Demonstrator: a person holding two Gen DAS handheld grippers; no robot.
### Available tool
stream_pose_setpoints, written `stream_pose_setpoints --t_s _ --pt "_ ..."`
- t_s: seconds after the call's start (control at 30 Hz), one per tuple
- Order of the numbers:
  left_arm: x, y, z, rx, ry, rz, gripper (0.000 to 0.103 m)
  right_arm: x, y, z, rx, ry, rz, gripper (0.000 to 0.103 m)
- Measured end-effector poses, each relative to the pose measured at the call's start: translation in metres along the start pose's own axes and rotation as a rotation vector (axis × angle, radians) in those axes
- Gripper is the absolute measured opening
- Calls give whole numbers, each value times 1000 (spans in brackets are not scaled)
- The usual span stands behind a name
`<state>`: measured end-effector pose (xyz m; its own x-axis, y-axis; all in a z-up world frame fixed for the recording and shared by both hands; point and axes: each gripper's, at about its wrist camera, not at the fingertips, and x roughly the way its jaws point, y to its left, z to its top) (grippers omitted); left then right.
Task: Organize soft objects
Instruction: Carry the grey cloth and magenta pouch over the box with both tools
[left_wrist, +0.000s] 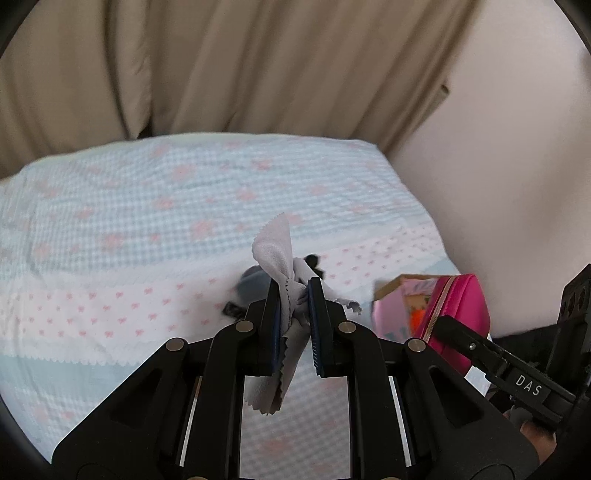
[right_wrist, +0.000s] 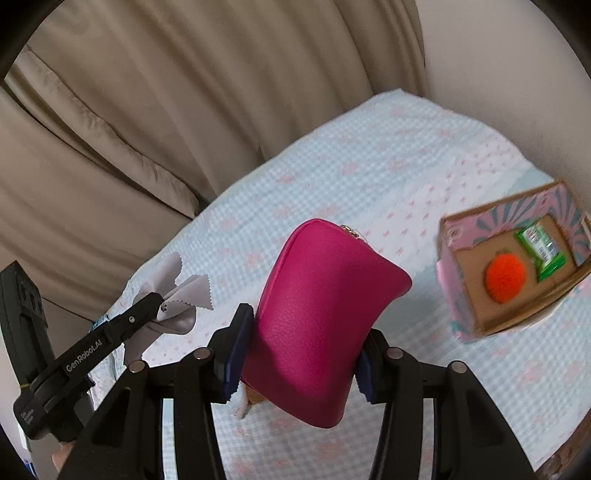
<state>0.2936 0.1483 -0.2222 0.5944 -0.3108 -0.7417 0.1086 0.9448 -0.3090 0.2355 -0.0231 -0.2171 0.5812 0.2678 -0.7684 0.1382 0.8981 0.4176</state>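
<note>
My left gripper (left_wrist: 293, 295) is shut on a grey cleaning cloth (left_wrist: 277, 251) with pinked edges and holds it above the bed; the cloth (right_wrist: 177, 291) and the gripper also show at the left of the right wrist view. My right gripper (right_wrist: 299, 343) is shut on a magenta zip pouch (right_wrist: 317, 314) and holds it off the bed; the pouch (left_wrist: 461, 306) shows at the right of the left wrist view. A pink cardboard box (right_wrist: 517, 291) lies open on the bed to the right, with an orange pompom (right_wrist: 505, 277) and a green packet (right_wrist: 541, 249) inside.
The bed has a light blue checked cover (left_wrist: 147, 221) with pink bows. A dark grey and black soft item (left_wrist: 251, 284) lies on it just behind my left gripper, partly hidden. Beige curtains (left_wrist: 240, 66) hang behind the bed, and a pale wall (left_wrist: 517, 166) stands at the right.
</note>
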Motion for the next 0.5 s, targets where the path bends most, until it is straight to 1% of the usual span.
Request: stream_pose_setpoints --t_s 0.1,0.23,0.37,0.5 --pt "-5 -29 7 35 -9 -15 11 -21 -11 10 -3 -25 -4 46" --pt "-7 -74 13 69 -20 -36 11 -47 -36 22 -6 -51 -13 45" --pt "-1 -125 12 91 -18 -52 11 -74 -74 35 -16 -64 -31 45" --pt "16 -183 5 109 4 -73 11 -96 -119 49 -24 -57 -53 45"
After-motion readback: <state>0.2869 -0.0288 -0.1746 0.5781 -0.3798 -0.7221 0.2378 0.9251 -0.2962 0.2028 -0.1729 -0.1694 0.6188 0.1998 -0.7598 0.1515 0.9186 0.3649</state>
